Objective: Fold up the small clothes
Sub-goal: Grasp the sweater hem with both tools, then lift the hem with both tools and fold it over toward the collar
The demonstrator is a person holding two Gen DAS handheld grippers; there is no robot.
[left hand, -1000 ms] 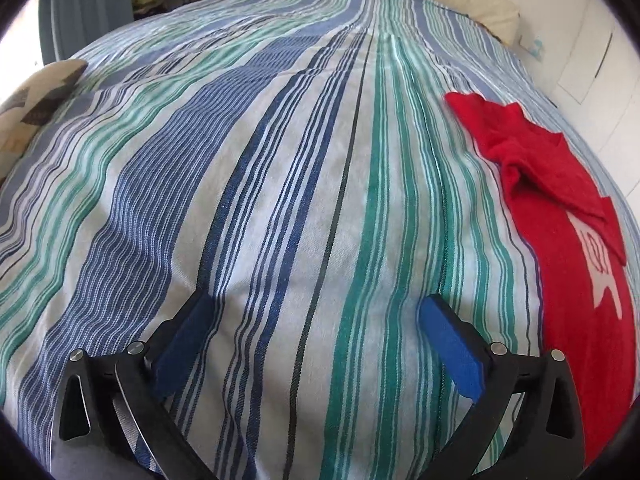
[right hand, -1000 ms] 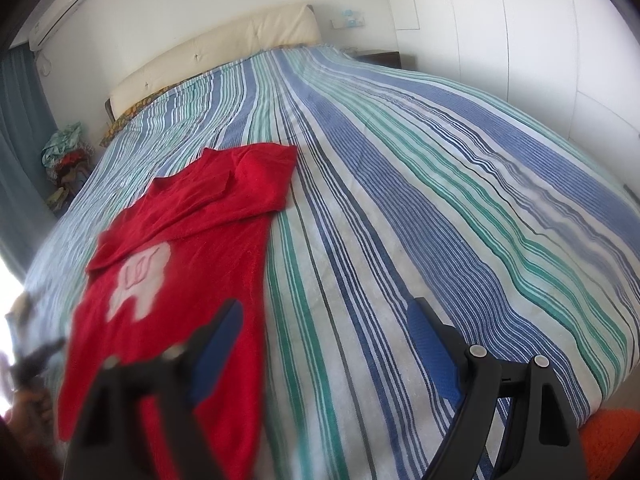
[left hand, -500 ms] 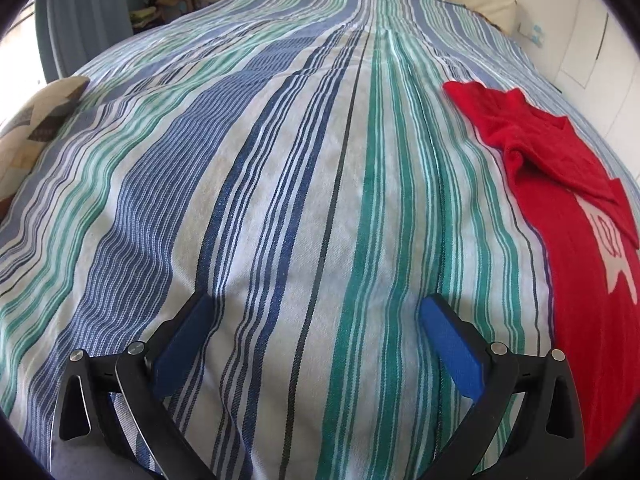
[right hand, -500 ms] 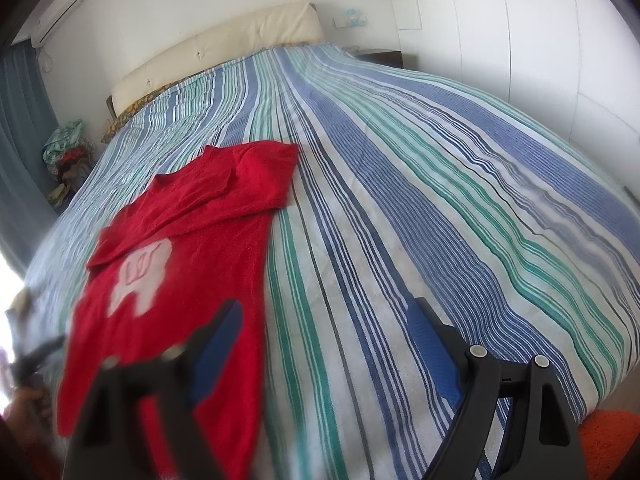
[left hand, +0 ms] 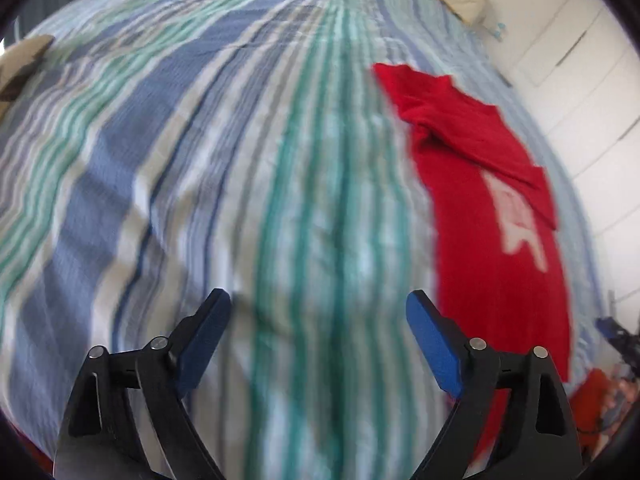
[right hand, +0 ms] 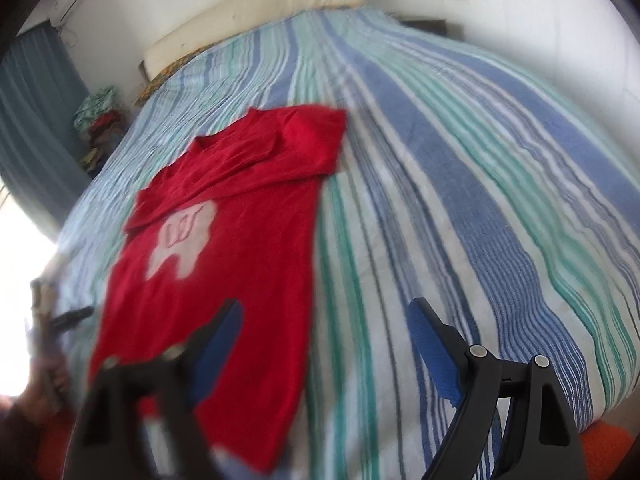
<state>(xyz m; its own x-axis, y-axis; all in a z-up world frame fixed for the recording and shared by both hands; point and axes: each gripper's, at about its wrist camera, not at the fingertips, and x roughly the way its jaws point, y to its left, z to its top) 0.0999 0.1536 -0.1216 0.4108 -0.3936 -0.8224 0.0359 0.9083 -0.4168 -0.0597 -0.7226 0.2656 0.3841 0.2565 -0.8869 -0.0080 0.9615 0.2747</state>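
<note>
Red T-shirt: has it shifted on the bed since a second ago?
No. In the right wrist view the red T-shirt lies on the same stripes of the bedspread, its folded sleeve still beside the same dark stripe. Only the camera moved.

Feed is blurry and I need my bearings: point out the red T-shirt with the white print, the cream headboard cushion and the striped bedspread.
Red T-shirt with white print [right hand: 248, 264], right wrist view, chest.
Cream headboard cushion [right hand: 256, 12], right wrist view, front face.
Striped bedspread [left hand: 200, 160], left wrist view, bare blue stripe.

A home bedroom: a striped bedspread covers a bed with a cream headboard, beside white wardrobe doors.
</note>
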